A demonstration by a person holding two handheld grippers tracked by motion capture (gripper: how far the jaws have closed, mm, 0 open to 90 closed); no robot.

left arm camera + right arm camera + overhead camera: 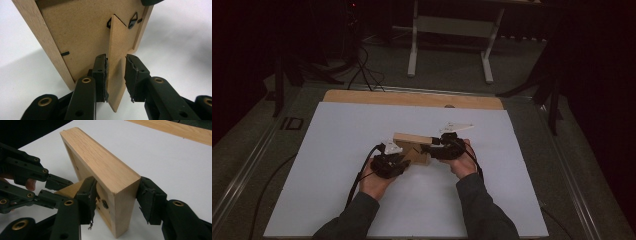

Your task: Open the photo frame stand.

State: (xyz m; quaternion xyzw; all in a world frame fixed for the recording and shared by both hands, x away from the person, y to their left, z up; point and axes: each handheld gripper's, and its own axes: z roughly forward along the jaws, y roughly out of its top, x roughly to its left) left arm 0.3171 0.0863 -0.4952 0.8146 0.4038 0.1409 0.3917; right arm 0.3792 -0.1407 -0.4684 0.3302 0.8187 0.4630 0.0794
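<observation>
A light wooden picture frame [412, 140] stands on edge on the white sheet, its hardboard back [75, 32] turned toward the person. A fold-out stand [116, 50] juts from that back. My left gripper [116, 72] has a pad against each long edge of the stand and is shut on it; it also appears at the left of the right gripper view [56, 191] and in the high view [404, 152]. My right gripper [116, 195] straddles the frame's [100, 162] end, one pad on the back side and one on the front face, both lying against the wood. It sits at the frame's right end [427, 147].
The white sheet [362, 210] covers most of the table, with a bare wooden strip [412, 98] along its far edge. A black cable [357, 180] trails from the left gripper toward the near edge. A white table base [452, 30] stands on the floor beyond.
</observation>
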